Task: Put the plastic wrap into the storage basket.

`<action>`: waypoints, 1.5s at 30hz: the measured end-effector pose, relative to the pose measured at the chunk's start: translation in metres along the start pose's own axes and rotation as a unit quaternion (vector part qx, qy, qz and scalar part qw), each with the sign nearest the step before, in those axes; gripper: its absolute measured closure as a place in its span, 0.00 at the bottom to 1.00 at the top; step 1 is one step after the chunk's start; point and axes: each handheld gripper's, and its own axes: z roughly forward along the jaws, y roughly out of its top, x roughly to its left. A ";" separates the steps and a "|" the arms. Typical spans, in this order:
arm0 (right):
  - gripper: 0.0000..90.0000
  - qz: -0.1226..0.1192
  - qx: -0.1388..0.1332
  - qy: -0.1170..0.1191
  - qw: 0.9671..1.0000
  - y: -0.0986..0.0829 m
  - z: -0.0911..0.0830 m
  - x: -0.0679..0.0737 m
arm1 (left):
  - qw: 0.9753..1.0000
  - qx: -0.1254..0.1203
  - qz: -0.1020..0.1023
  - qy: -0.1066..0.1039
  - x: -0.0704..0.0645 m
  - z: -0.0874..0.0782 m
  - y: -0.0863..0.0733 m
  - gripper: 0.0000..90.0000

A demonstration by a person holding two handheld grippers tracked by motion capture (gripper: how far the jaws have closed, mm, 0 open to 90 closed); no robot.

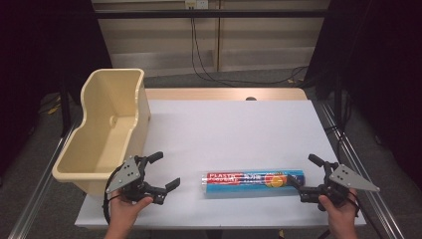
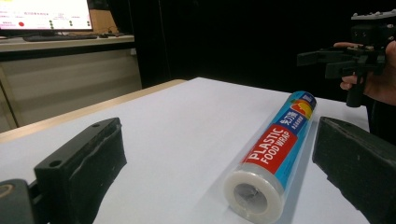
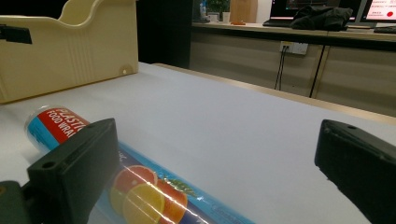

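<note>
While both hands are coming in from the near edge of the white table (image 1: 234, 124), the left hand (image 1: 127, 209) is holding the left black two-jaw gripper (image 1: 161, 172) with its jaws spread wide and nothing between them, pointing right along the table toward the roll. At the opposite near corner, the right hand (image 1: 341, 211) is gripping the right black two-jaw gripper (image 1: 298, 172), jaws also standing wide apart and holding nothing, aimed left at the same roll. Between the two grippers, the long cylindrical roll of plastic food wrap in a blue, red and orange printed sleeve (image 1: 255, 181) is lying flat on the table, lengthwise from left to right; its red-labelled end is facing the left gripper, apart from it, while its orange-printed end is sitting close by the right gripper's nearer jaw. Farther back on the left, the cream plastic open-topped bin (image 1: 107, 124) is standing at the table's left edge, overhanging it.
</note>
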 end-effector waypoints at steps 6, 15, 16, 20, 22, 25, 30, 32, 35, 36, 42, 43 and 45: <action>0.00 0.001 0.000 -0.001 1.000 0.000 -0.001 0.000 | 1.000 0.002 -0.002 -0.003 -0.001 0.001 0.000 0.02; 0.00 0.001 -0.001 -0.003 1.000 0.000 -0.001 -0.001 | 1.000 0.003 0.002 -0.012 -0.002 0.008 0.002 0.02; 0.00 0.001 -0.001 -0.003 1.000 0.000 -0.001 -0.001 | 1.000 0.003 0.002 -0.012 -0.002 0.008 0.002 0.02; 0.00 0.002 -0.001 -0.004 1.000 0.000 -0.001 -0.002 | 1.000 0.008 -0.001 -0.018 -0.005 0.016 0.003 0.02; 0.00 0.002 -0.001 -0.005 1.000 0.000 -0.001 -0.002 | 1.000 0.008 0.000 -0.020 -0.006 0.018 0.004 0.02; 0.00 0.003 -0.002 -0.006 1.000 0.000 -0.002 -0.002 | 1.000 0.012 0.001 -0.028 -0.008 0.023 0.005 0.02; 0.00 0.003 -0.003 -0.007 1.000 0.000 -0.001 -0.002 | 0.999 0.010 -0.001 -0.041 -0.011 0.033 0.006 0.02; 0.00 0.003 -0.002 -0.007 1.000 0.000 -0.001 -0.002 | 0.999 0.014 -0.003 -0.046 -0.012 0.037 0.006 0.02; 0.00 0.003 -0.002 -0.007 1.000 0.000 0.000 -0.002 | 0.999 0.018 -0.002 -0.050 -0.013 0.040 0.006 0.02; 0.00 0.004 -0.002 -0.007 1.000 0.000 0.000 -0.002 | 0.998 0.022 -0.002 -0.054 -0.013 0.044 0.006 0.02; 0.00 0.004 -0.001 -0.006 1.000 0.000 0.000 -0.002 | 0.997 0.028 -0.002 -0.071 -0.017 0.059 0.007 0.02; 0.00 0.003 -0.001 -0.005 1.000 0.000 0.000 -0.002 | 0.997 0.028 -0.002 -0.075 -0.018 0.062 0.008 0.02; 0.00 0.004 0.000 -0.006 1.000 0.000 0.000 -0.002 | 0.996 0.028 -0.001 -0.081 -0.019 0.067 0.009 0.02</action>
